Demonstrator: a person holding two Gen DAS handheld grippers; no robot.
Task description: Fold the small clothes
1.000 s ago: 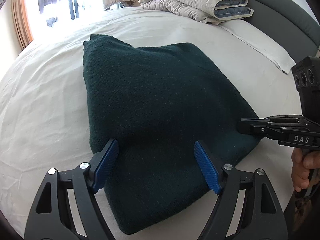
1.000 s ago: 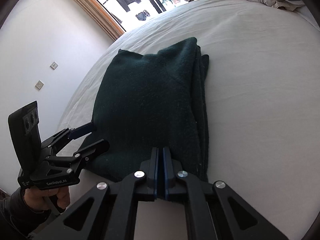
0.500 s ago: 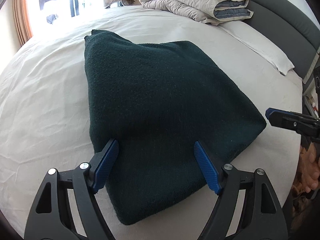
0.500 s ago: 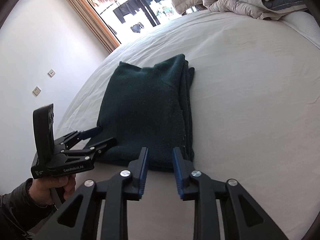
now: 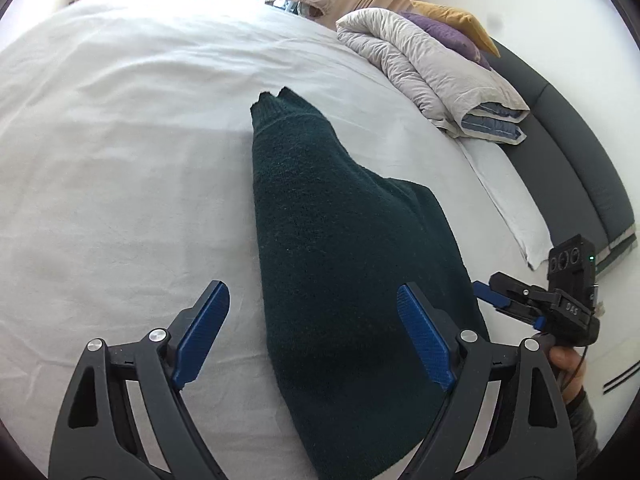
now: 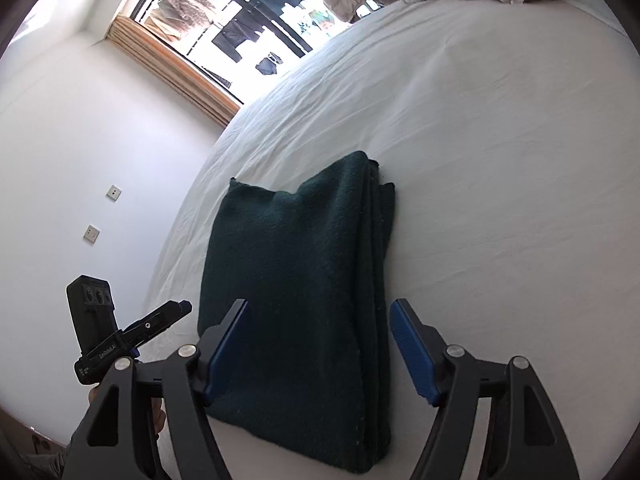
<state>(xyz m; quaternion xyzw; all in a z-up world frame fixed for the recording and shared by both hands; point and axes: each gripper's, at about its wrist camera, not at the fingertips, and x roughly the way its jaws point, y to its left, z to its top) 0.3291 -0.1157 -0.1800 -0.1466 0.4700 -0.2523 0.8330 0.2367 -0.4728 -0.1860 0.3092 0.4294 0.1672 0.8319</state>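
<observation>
A dark green knitted garment (image 5: 340,260) lies folded into a thick rectangle on the white bed sheet (image 5: 120,160). My left gripper (image 5: 314,336) hovers over its near left edge, jaws opening, one pad above the sheet and the other above the cloth, neither pressing. In the right wrist view the same garment (image 6: 300,280) shows its stacked layers along the right side. My right gripper (image 6: 320,346) straddles the near end with its jaws opening and nothing pinched. Each gripper appears in the other's view: the right gripper (image 5: 492,296) at the garment's right edge, the left gripper (image 6: 176,312) off its left side.
A folded duvet (image 5: 432,72) with purple and yellow cushions sits at the bed's head, beside a white pillow (image 5: 508,200) and a grey headboard (image 5: 580,152). A curtained window (image 6: 240,20) and a white wall with sockets (image 6: 114,192) border the bed.
My right gripper went from shut at the garment's near edge to wide open. My left gripper slid left, rolled and widened a little. The garment lies still.
</observation>
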